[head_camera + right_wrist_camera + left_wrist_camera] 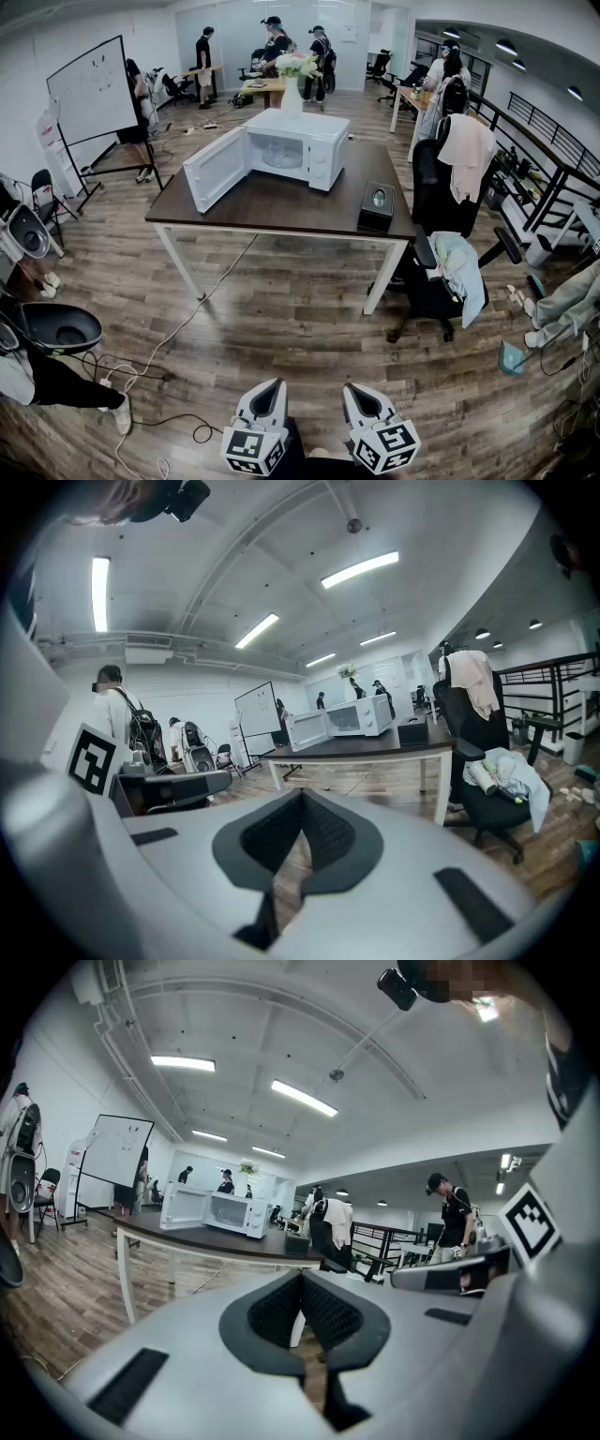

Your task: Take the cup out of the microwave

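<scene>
Left gripper (271, 386) and right gripper (355, 388) are both closed on nothing, held low and well short of the table (281, 214). I can't make out the cup inside the microwave (314, 150), whose door (217, 169) stands open. I'd walk in, spread one gripper's jaws early, and enter the cavity level, clear of the door

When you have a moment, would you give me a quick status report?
Shut, empty: left gripper, right gripper, short of the table. Microwave door open; cup not made out inside. Nothing blocks the opening.
</scene>
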`<move>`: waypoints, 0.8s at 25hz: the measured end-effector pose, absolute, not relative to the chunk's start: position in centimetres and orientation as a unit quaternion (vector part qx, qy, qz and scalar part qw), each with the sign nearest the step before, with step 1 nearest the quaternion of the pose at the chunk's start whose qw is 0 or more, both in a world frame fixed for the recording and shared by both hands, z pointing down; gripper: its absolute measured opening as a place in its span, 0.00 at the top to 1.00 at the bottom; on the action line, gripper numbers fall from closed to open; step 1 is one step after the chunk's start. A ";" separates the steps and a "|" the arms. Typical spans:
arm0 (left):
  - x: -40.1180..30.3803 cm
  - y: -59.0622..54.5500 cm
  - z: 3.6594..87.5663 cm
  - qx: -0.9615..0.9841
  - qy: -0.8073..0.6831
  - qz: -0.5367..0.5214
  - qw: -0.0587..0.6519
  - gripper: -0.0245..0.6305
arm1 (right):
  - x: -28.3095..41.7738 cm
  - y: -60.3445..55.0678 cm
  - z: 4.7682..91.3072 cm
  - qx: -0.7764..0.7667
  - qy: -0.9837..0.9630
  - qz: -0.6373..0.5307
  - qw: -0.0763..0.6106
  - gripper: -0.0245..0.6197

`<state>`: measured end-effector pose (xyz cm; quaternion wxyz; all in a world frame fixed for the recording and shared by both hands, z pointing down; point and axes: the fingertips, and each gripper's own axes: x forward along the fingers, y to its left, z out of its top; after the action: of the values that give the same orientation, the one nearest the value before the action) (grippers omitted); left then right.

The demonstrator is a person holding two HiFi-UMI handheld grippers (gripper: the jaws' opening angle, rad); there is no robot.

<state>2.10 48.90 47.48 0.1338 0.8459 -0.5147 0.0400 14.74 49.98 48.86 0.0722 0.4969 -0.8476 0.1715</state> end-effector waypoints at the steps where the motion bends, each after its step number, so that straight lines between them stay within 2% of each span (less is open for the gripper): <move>1: 2.3 49.8 47.3 0.846 -0.515 0.040 0.131 0.96 | 15.0 50.8 48.8 0.498 -0.846 0.176 0.069 0.97; 20: 4.9 56.2 46.8 0.852 -0.507 0.037 0.128 0.95 | 16.9 56.8 48.5 0.503 -0.841 0.189 0.061 0.97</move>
<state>4.88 56.15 46.77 0.1283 0.8517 -0.5068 0.0367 16.91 56.82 48.52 0.0608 0.5028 -0.8413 0.1890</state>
